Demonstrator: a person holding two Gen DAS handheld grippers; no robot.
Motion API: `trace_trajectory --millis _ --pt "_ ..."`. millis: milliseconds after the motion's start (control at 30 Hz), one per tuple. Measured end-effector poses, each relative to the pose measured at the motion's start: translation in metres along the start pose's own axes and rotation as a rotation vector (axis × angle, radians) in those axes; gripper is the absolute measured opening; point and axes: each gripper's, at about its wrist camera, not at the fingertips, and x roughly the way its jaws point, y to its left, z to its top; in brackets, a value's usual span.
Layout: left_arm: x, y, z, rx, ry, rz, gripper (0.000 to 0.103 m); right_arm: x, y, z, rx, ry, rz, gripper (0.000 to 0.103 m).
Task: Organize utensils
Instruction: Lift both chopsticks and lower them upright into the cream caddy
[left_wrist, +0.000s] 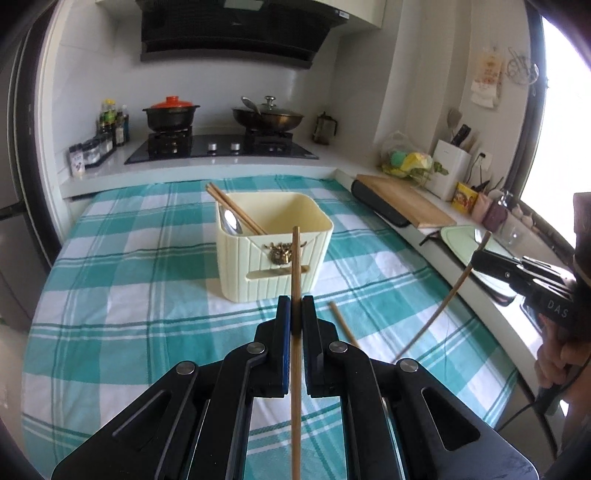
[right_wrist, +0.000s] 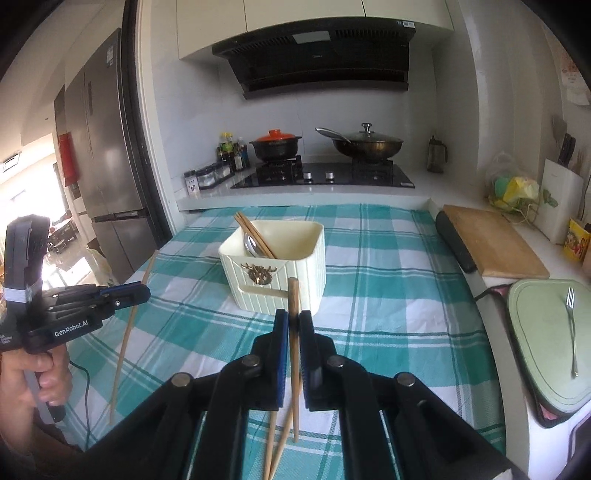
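While raised above the surface: both jaws clenched.
Left gripper (left_wrist: 295, 314): grasps one chopstick (left_wrist: 295, 266).
Right gripper (right_wrist: 293, 325): grasps another chopstick (right_wrist: 294, 314).
Utensil holder (left_wrist: 273, 254): twelve o'clock, holding spoon (left_wrist: 231, 221).

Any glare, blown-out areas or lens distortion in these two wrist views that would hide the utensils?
Left wrist view: window at right is blown out white; the chopstick in the left gripper stays sharp. Right wrist view: bright doorway at far left is overexposed; the fork on the green board is clear. Both views: fisheye bends the counter edges, with dark corners.
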Motion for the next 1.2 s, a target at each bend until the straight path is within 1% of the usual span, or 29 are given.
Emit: trace_trajectory --millis 167,367,533,667,767,900,1033,1100,1200 --pt "-0.005 0.008 -0.001 -0.032 -0.023 0.002 0.004 -0.013 0.011 0.004 -0.025 -0.041 -0.004 0.005" --pt "-0.013 0.011 0.0 -0.056 -0.05 -0.009 0.003 -0.022 0.015 0.011 -0.025 -0.076 0.0 0.005" --pt "-0.031 0.01 0.014 -0.05 -0.094 -0.027 0.003 -0.025 0.014 0.019 -0.027 -0.088 0.01 0.005" --pt "-0.047 0.014 0.043 -0.047 -0.148 -0.043 0.003 -0.03 0.014 0.036 -0.034 -0.116 0.019 0.005" --pt "-0.055 0.02 0.07 -0.047 -0.191 -0.053 0.003 -0.032 0.011 0.058 -0.034 -0.148 0.026 0.005" --pt "-0.053 0.025 0.106 -0.028 -0.245 -0.025 0.003 -0.029 0.01 0.095 -0.04 -0.211 0.022 0.005" --pt "-0.037 0.033 0.136 -0.029 -0.281 0.002 0.003 -0.021 0.015 0.131 -0.055 -0.281 0.02 0.005" --pt "-0.024 0.035 0.146 -0.024 -0.29 0.025 0.003 -0.012 0.019 0.148 -0.066 -0.311 0.024 0.005" --pt "0.0 0.04 0.154 -0.025 -0.27 0.041 0.003 0.007 0.026 0.164 -0.096 -0.328 0.02 0.005"
